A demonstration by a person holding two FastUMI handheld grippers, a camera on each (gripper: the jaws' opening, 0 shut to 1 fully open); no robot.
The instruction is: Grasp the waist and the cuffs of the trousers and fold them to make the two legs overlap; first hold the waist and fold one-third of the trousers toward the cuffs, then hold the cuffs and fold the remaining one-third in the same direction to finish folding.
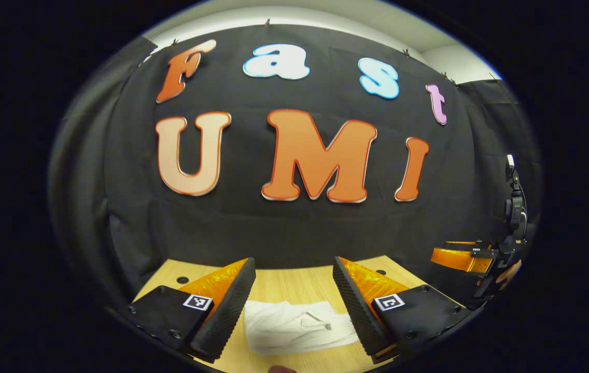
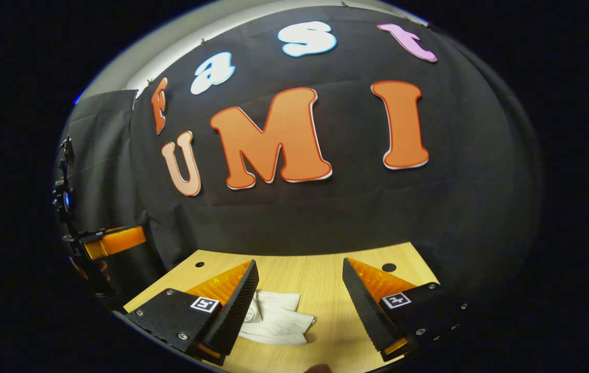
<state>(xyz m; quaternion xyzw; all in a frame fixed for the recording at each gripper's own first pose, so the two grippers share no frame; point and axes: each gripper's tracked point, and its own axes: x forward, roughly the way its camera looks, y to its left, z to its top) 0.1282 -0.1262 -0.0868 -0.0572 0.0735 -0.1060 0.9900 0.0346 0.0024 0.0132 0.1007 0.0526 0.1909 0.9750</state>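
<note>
white trousers (image 1: 294,326), rumpled, on wooden table (image 1: 294,285)

A light wooden surface (image 1: 294,287) runs back to the booth's black cloth wall, its grain showing clearly, with small dark round holes near the far edge. Lying flat on it are the white trousers (image 1: 294,326), bunched into a compact, creased bundle with folds overlapping. In the right gripper view the trousers (image 2: 276,318) sit toward the near left.

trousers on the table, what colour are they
White; the trousers show best in the left gripper view, lying on the wooden table.
</note>
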